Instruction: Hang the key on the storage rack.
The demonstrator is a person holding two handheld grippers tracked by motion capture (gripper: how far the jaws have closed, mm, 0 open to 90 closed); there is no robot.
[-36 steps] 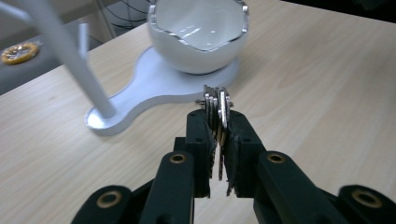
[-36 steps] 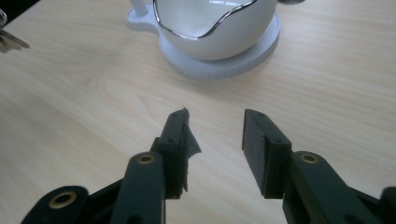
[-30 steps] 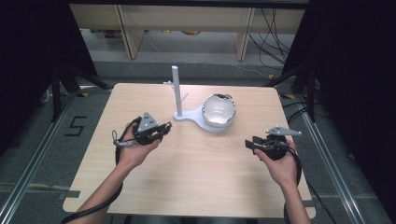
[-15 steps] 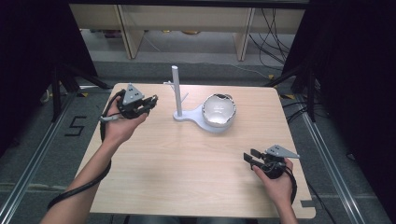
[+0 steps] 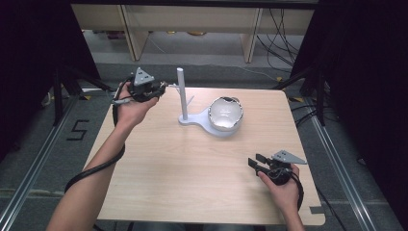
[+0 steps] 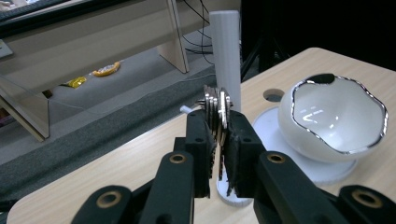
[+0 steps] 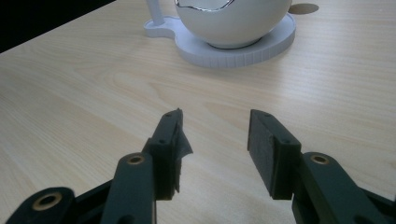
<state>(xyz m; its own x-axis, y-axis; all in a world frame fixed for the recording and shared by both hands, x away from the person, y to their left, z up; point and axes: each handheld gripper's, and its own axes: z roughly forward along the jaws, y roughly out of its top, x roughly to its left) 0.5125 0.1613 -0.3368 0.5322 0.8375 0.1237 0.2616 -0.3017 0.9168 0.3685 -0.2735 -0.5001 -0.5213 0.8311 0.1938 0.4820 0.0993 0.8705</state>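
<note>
Up and away goes the left claw (image 5: 161, 88) since the earlier frames, climbing from the desk's (image 5: 192, 178) nine o'clock side to the far edge at about eleven o'clock, just beside the post (image 5: 182, 94). Meanwhile the right claw (image 5: 254, 163) has dropped back toward the near corner at five o'clock, and its jaws have just been opening a touch, with nothing between them.

Look along the left claw (image 6: 218, 140) in its own view: the jaws are clamped on a bunch of thin metal rings (image 6: 215, 112), shiny and flat, held on edge so their open middles face the post (image 6: 226, 60). My read is that this upright hold is meant to line the rings up for sliding over the top of the post; that drop is not yet made.

That post is a plain white cylinder, matte with fine ridges, rising from a flat white base (image 5: 192, 119) that widens at three o'clock into a round dish-stand. On it sits a glossy white bowl (image 5: 225, 113) with a wavy, silvery rim, like a cracked eggshell.

Down at the right claw (image 7: 215, 135), the black jaws stand apart, rough pads facing each other over pale wood-grain desk (image 7: 84, 88), parked clear of the action.
</note>
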